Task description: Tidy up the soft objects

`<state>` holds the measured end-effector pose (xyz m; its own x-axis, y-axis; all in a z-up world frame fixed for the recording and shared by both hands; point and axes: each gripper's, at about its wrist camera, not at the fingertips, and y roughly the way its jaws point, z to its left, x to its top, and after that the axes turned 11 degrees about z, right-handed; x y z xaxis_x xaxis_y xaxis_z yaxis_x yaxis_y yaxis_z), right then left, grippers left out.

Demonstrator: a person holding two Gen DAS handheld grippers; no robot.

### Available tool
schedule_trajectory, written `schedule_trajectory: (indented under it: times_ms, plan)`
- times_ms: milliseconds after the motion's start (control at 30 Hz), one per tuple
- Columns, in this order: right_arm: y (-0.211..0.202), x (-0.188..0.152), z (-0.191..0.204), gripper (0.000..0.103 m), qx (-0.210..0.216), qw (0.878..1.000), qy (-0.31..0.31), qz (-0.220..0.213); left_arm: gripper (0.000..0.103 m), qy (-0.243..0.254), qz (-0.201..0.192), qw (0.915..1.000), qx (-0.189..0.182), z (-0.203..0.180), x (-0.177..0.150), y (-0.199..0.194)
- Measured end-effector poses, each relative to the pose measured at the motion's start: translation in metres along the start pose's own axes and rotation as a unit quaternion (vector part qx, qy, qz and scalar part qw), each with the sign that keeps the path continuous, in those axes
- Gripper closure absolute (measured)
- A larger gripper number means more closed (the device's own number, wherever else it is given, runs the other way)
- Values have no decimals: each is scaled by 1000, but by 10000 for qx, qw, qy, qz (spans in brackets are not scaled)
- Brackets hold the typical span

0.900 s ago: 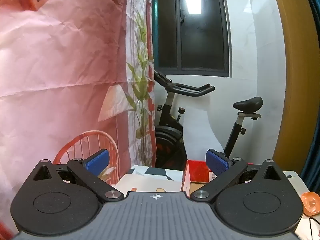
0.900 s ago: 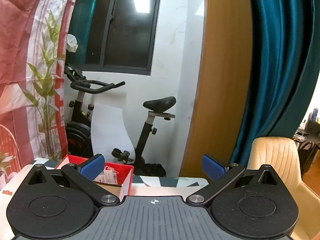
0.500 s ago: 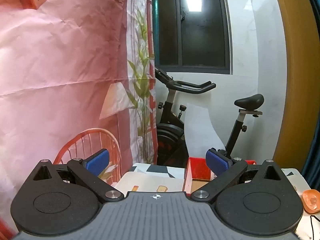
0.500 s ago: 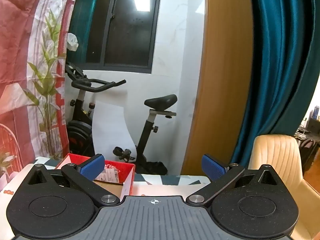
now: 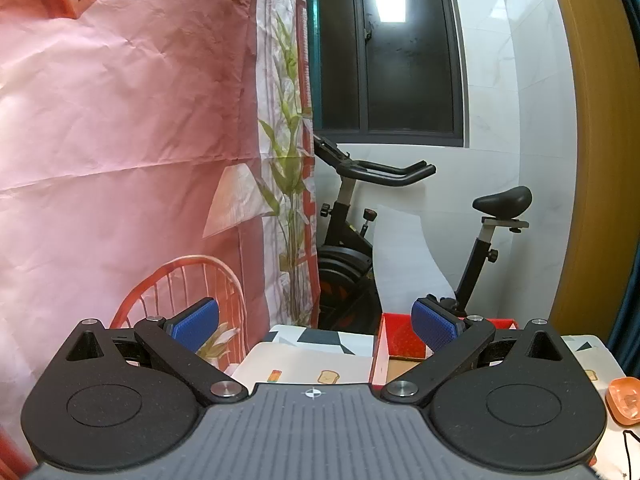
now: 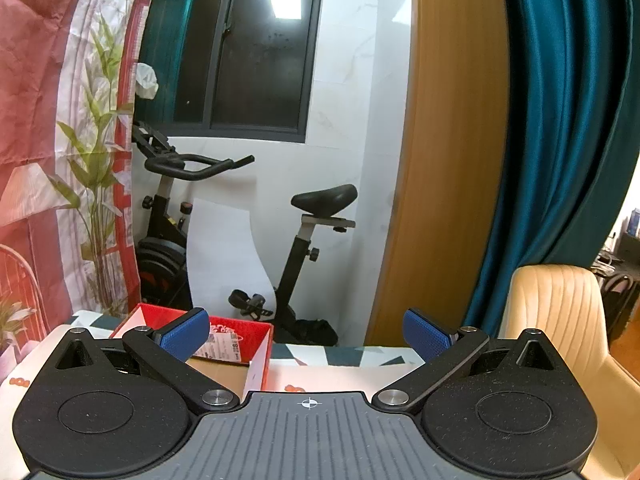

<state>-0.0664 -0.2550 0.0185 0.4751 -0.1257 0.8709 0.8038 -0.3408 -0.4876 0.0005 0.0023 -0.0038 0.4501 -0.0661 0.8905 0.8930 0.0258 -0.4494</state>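
Observation:
My left gripper (image 5: 316,326) is open and empty, held above the near part of a table (image 5: 304,364) with a light patterned cloth. A red open cardboard box (image 5: 394,340) stands at the table's far side, just behind the right fingertip. My right gripper (image 6: 306,332) is also open and empty above the same table (image 6: 340,376). The red box (image 6: 256,352) lies behind its left fingertip; a printed white label lies inside. An orange soft object (image 5: 624,400) sits at the right edge of the left wrist view. No other soft objects are in view.
A pink printed backdrop (image 5: 120,160) hangs at the left. An exercise bike (image 6: 240,240) stands behind the table by a dark window. A wooden panel and teal curtain (image 6: 560,140) are at the right, with a beige chair (image 6: 560,320) beside the table.
Both cameras have tilted slightly downward, so more of the table and red box shows. Both grippers stay open and empty.

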Motion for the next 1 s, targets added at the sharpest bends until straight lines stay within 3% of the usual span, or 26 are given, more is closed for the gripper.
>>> schedule_trajectory:
  times_ms: [1000]
  plan:
    - [-1,-5,5,0,23,10000,-9,18,0,66,-32,10000,-22,1,1,-3]
